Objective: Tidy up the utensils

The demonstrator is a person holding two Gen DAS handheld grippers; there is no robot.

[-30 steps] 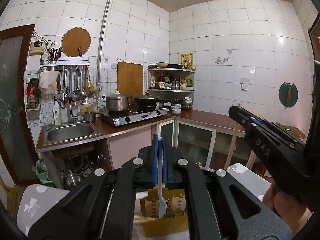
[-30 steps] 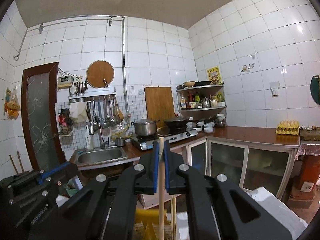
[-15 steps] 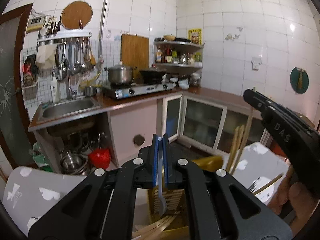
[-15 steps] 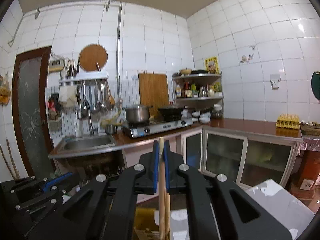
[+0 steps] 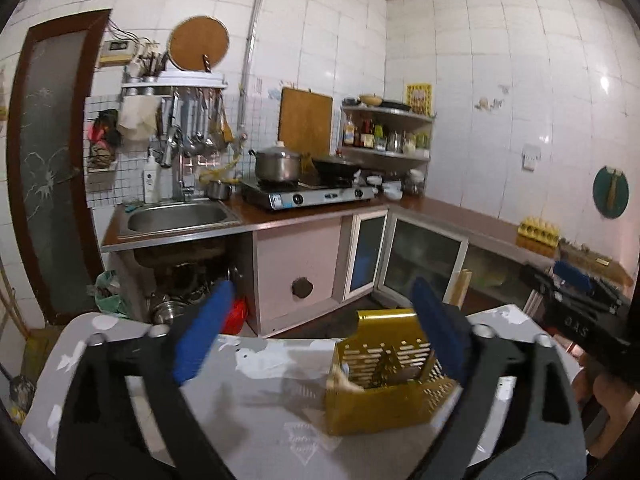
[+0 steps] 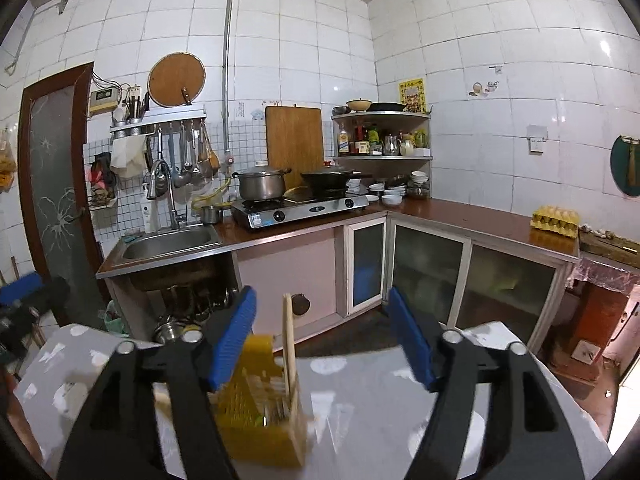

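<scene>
The left gripper (image 5: 320, 328) stood wide, its blue pads (image 5: 202, 332) well apart and nothing between them. The right gripper (image 6: 320, 336) was likewise spread wide and held nothing.

The yellow utensil holder (image 5: 380, 404) sat on the grey table (image 5: 256, 400), a perforated box with slotted walls. From the left wrist view it lay toward the right of the jaw gap, near the right pad. From the right wrist view the same holder (image 6: 260, 412) lay toward the left of the gap, close behind the left pad, partly blurred. A wooden chopstick (image 6: 289, 344) stood nearly upright in the holder, its top rising clear of the rim. Other utensils inside the holder were visible as pale and metallic shapes but were too blurred to identify.

The table carried a grey cloth with white cloud-like patches (image 6: 324, 364). In the left wrist view the right gripper's black body (image 5: 580, 304) appeared at the far right edge, with the holding hand (image 5: 612, 396) below it.

Beyond the table, the kitchen counter (image 6: 460, 212) ran along two walls. The sink (image 6: 168, 242) lay at the far left. A two-burner stove (image 6: 300, 208) bore a steel pot (image 6: 262, 184) and a dark wok (image 6: 328, 180). A tray of eggs (image 6: 556, 220) rested on the counter at the right. A corner shelf (image 6: 384, 156) held bottles.
</scene>
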